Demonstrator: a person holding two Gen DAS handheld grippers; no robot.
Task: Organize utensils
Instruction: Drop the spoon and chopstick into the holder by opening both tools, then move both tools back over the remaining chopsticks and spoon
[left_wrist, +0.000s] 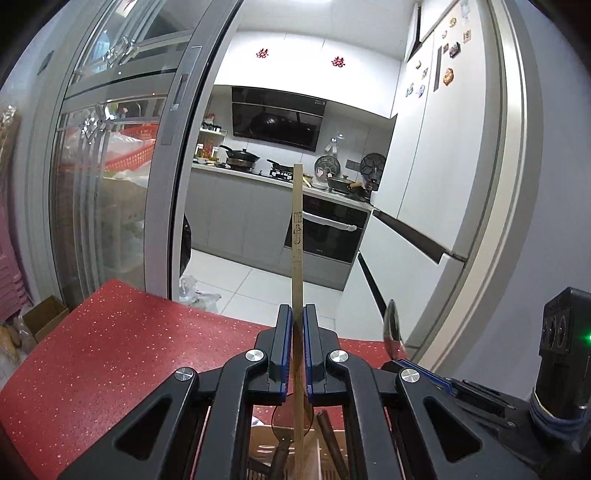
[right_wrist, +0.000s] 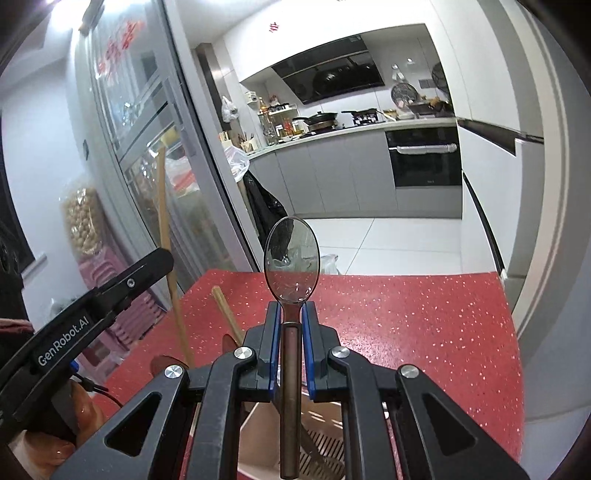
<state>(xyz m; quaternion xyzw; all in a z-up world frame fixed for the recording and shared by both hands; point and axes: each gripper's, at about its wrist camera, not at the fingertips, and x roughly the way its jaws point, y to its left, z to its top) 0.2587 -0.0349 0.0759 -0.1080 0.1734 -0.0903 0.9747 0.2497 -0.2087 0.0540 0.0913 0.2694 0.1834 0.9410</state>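
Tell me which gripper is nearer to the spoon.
Right. The right gripper is shut on the spoon, whose bowl sticks up past its fingertips. The left gripper is beside it, apart from the spoon, shut on a chopstick instead.

Chopstick (left_wrist: 297, 236) stands upright between the left gripper (left_wrist: 297, 325) jaws, running down into the box (left_wrist: 266, 448) below them; spoon (right_wrist: 292, 254) sits between the right gripper (right_wrist: 292, 317) jaws, bowl ahead, handle back over the box; surface (right_wrist: 406, 314) lies under and ahead of both jaws; a second chopstick (right_wrist: 226, 314) leans left of the right jaws; kitchen floor (right_wrist: 388, 236) beyond the surface edge.
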